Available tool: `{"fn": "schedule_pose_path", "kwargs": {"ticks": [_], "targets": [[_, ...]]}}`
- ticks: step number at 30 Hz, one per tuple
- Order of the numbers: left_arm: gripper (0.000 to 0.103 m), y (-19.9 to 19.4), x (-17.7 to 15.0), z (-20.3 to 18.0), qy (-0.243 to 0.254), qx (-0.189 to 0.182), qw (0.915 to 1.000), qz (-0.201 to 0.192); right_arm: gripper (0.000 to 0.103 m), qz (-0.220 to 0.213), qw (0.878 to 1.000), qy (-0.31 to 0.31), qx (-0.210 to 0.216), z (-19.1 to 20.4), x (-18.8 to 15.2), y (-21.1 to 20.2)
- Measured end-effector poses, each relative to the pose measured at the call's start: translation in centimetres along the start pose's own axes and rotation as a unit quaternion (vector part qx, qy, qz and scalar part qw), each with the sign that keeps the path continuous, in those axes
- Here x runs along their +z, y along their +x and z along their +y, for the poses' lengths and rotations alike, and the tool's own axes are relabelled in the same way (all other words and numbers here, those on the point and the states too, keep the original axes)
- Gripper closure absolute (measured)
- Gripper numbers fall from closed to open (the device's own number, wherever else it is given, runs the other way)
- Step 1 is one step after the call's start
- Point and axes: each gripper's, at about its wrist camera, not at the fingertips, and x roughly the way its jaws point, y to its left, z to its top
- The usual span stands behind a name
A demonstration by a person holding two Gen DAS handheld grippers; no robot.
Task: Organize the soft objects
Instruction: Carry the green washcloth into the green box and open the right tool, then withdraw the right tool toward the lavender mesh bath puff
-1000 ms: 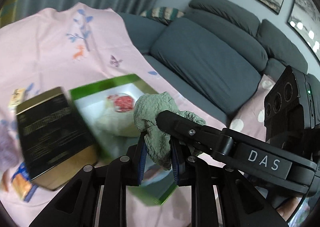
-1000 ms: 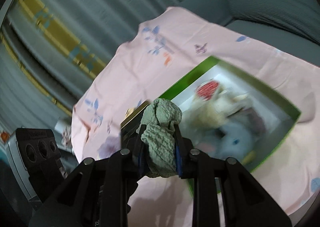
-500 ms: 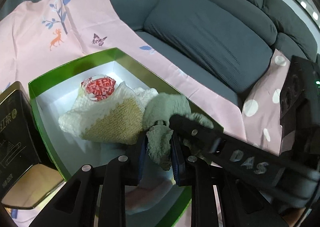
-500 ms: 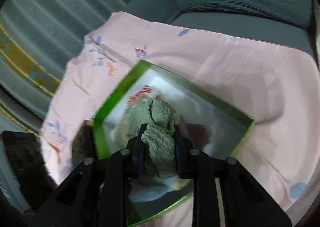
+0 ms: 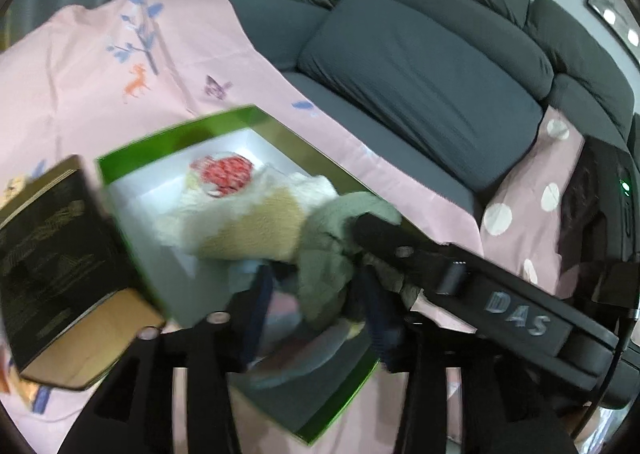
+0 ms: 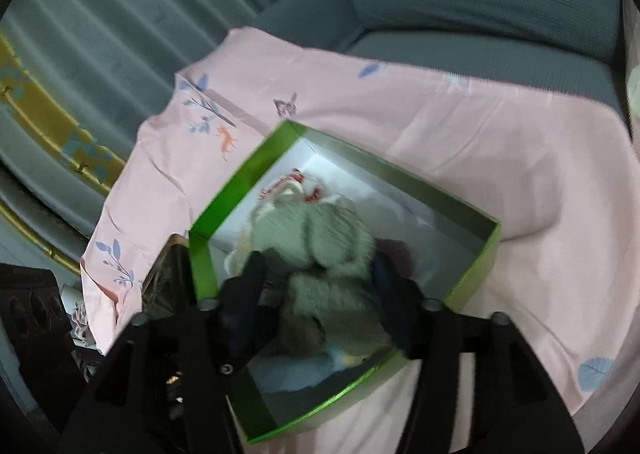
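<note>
Step in hand, by the look of it: dropping the grey-green knit cloth (image 6: 320, 254) into the green box (image 6: 476, 266), which sits on the pink sheet (image 6: 500, 141) spread over the sofa (image 5: 420, 65).

- Right gripper (image 6: 320, 290): fingers spread apart, cloth bunched between them and hanging over the box interior. Whether the pads touch it is lost in blur.
- Left gripper (image 5: 316, 306): fingers also parted, one tail of the cloth between them, not clamped as far as the left wrist view shows.
- Cloth sits above the box's near half, against the cream knit item (image 5: 256, 221) with the red patch (image 5: 224, 173). Something pale blue (image 6: 292, 374) lies at the box bottom.
- Black tin (image 5: 52, 266) sits just beside the box's left wall.

To do it well: both grippers should back straight up and out so no loop snags a finger. The cloth needs to land fully inside the rim, no edge draped over the green wall. Avoid nudging the box sideways into the tin. Both views are motion-blurred, so contact details are uncertain.
</note>
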Motion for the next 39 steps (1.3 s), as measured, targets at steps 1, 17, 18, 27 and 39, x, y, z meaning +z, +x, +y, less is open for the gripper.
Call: {"fn": "schedule_pose_path", "kwargs": {"ticks": [1,17,18,27,39], "targets": [[0.042,-0.8,-0.2,0.2,-0.003,0.002,1.0000,-0.007,0.037,-0.010,1.000,-0.007,0.001,0.4,-0.2,-0.9],[0.020,-16.3,-7.6,9.5,-0.103,0.076,0.9883,-0.082,0.018,-0.024,0.997,-0.075,0.001,6.4,-5.3,-5.9],[0.020,-17.2,-8.4,10.5,-0.116,0.088,0.9859,-0.084,0.018,-0.020,0.996,-0.081,0.004,7.0,-5.7,-5.8],[0.018,-23.7,-15.8,19.4,-0.239,0.157,0.9527,-0.103,0.017,0.036,0.989,-0.139,0.041,14.0,-9.8,-3.4],[0.018,-26.6,-21.4,24.7,-0.304,0.214,0.9238,-0.090,0.017,0.119,0.961,-0.225,0.105,26.8,-14.0,4.8]]}}
